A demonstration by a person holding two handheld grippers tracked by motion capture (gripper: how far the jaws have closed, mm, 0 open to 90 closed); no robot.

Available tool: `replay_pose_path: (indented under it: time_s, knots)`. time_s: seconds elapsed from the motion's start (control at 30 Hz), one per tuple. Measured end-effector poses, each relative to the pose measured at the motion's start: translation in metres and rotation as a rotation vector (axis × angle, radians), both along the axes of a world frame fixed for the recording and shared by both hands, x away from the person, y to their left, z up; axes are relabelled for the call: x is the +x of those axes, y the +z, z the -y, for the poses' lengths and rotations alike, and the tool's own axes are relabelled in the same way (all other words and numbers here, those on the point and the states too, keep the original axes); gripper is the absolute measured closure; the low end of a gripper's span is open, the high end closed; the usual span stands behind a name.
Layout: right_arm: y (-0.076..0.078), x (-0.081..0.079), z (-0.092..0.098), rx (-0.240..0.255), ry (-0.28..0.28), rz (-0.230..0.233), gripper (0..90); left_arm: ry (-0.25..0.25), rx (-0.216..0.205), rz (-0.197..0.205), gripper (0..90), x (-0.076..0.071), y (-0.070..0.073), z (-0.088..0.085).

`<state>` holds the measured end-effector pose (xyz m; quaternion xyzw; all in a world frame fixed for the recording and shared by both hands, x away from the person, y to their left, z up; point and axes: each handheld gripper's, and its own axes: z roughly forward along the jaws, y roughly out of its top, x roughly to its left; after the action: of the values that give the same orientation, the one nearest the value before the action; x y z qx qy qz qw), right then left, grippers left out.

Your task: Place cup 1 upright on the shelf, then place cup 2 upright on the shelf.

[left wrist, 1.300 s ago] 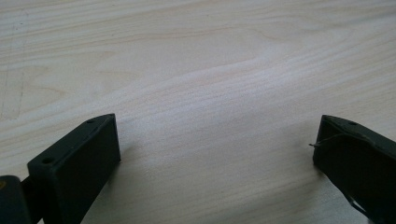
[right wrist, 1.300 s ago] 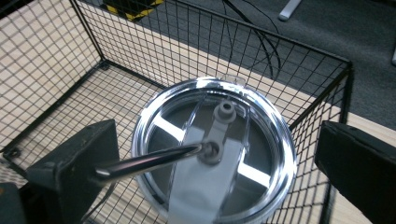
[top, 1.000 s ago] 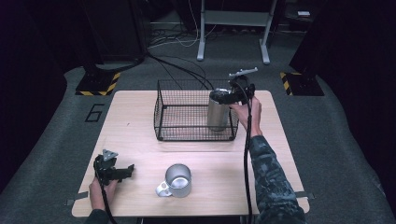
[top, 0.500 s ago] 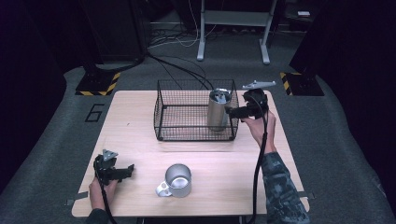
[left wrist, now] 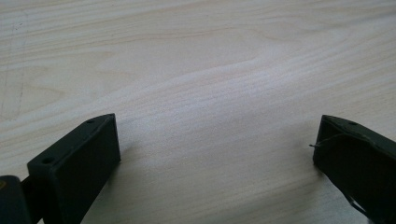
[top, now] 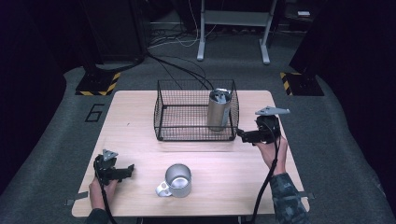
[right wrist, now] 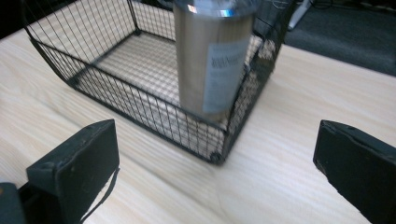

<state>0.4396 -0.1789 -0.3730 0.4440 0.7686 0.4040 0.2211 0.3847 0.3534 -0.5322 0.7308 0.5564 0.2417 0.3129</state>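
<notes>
Tumbler [top: 218, 109] stands upright in the wire basket's [top: 187, 135] right end, right gripper [top: 243, 135] wide open and empty beside it, so next likely the mug [top: 178, 179] near the open, empty left gripper [top: 126, 171].

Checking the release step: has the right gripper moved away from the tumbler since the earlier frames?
Yes. The right gripper has pulled back toward the person, off the tumbler, and now sits outside the basket, jaws open.

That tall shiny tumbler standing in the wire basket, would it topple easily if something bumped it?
Probably somewhat: the steel tumbler stands upright, tall and narrow, rising above the wire basket rim, so a knock near its top could tip it. The nearby basket wall might catch it. Its smooth metal likely feels slippery; it looks rigid, not fragile.
</notes>
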Motion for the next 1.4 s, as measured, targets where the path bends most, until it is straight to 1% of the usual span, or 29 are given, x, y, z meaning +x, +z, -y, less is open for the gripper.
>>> replay_pose_path:
  time_s: [0.07, 0.17, 0.23, 0.3, 0.37, 0.43, 0.47, 0.57, 0.6, 0.63, 0.67, 0.73, 0.8, 0.87, 0.93, 1.0, 1.03, 1.07, 1.2, 1.23, 1.27, 1.3, 1.33, 1.4]
  knots:
    - [-0.009, -0.006, 0.006, 0.004, -0.012, -0.001, 0.0, 0.006, -0.006, 0.005, 0.4, 0.000, 0.000, 0.001]
    - [-0.023, -0.017, 0.013, -0.008, -0.036, 0.006, 0.0, 0.005, -0.005, 0.004, 0.4, 0.000, 0.000, 0.000]
    - [-0.035, -0.023, 0.019, -0.006, -0.050, -0.005, 0.0, 0.006, -0.006, 0.005, 0.4, 0.000, 0.000, 0.001]
    - [-0.047, -0.029, 0.024, -0.027, -0.077, -0.007, 0.0, 0.006, -0.006, 0.004, 0.4, 0.000, 0.000, 0.001]
    - [-0.059, -0.034, 0.030, -0.014, -0.089, -0.021, 0.0, 0.002, -0.006, 0.003, 0.4, 0.000, 0.000, 0.000]
    - [-0.072, -0.038, 0.034, -0.018, -0.105, -0.032, 0.0, -0.002, -0.007, 0.000, 0.4, 0.000, 0.000, 0.000]
    - [-0.077, -0.039, 0.036, -0.031, -0.115, -0.038, 0.0, -0.003, -0.007, -0.003, 0.4, 0.000, 0.000, 0.000]
    - [-0.094, -0.044, 0.042, -0.036, -0.135, -0.061, 0.0, -0.004, -0.006, -0.003, 0.4, 0.000, 0.000, 0.000]
    - [-0.100, -0.044, 0.045, -0.046, -0.138, -0.058, 0.0, -0.002, -0.006, -0.004, 0.4, 0.000, 0.000, 0.000]
    - [-0.105, -0.045, 0.046, -0.051, -0.149, -0.062, 0.0, 0.011, -0.008, 0.003, 0.4, -0.001, 0.000, 0.001]
    - [-0.115, -0.048, 0.050, -0.071, -0.169, -0.049, 0.0, 0.011, -0.008, 0.003, 0.5, -0.001, 0.000, 0.001]
    - [-0.123, -0.048, 0.053, -0.084, -0.179, -0.049, 0.0, 0.021, -0.009, 0.000, 0.5, -0.001, 0.000, 0.002]
    - [-0.132, -0.049, 0.056, -0.081, -0.180, -0.067, 0.0, 0.022, -0.011, -0.001, 0.5, -0.002, 0.000, 0.002]
    - [-0.140, -0.049, 0.057, -0.092, -0.186, -0.078, 0.0, 0.020, -0.005, -0.003, 0.5, -0.002, 0.000, 0.002]
    - [-0.146, -0.049, 0.058, -0.090, -0.181, -0.077, 0.0, 0.011, 0.002, -0.005, 0.5, -0.002, 0.001, 0.001]
    - [-0.151, -0.048, 0.059, -0.102, -0.175, -0.079, 0.0, 0.013, -0.006, -0.001, 0.2, -0.002, 0.000, 0.002]
    - [-0.151, -0.048, 0.059, -0.102, -0.175, -0.079, 0.0, 0.013, -0.006, -0.001, 0.2, -0.002, 0.000, 0.002]
    - [-0.153, -0.046, 0.059, -0.102, -0.175, -0.101, 0.0, 0.013, -0.006, -0.001, 0.2, -0.002, 0.000, 0.002]
    - [-0.153, -0.046, 0.059, -0.102, -0.175, -0.101, 0.0, 0.013, -0.006, -0.001, 0.2, -0.002, 0.000, 0.002]
    - [-0.153, -0.046, 0.059, -0.102, -0.175, -0.101, 0.0, -0.042, -0.022, -0.009, 0.2, -0.004, 0.006, 0.004]
    - [-0.153, -0.046, 0.059, -0.102, -0.175, -0.101, 0.0, -0.042, -0.022, -0.009, 0.3, -0.004, 0.006, 0.004]
    - [-0.156, -0.040, 0.061, -0.088, -0.166, -0.126, 0.0, -0.042, -0.022, -0.009, 0.3, -0.004, 0.006, 0.004]
    - [-0.157, -0.041, 0.062, -0.090, -0.162, -0.128, 0.0, -0.071, -0.055, 0.001, 0.8, -0.009, 0.013, 0.005]
    - [-0.157, -0.040, 0.062, -0.087, -0.157, -0.131, 0.0, -0.080, -0.057, 0.005, 3.3, -0.011, 0.015, 0.005]
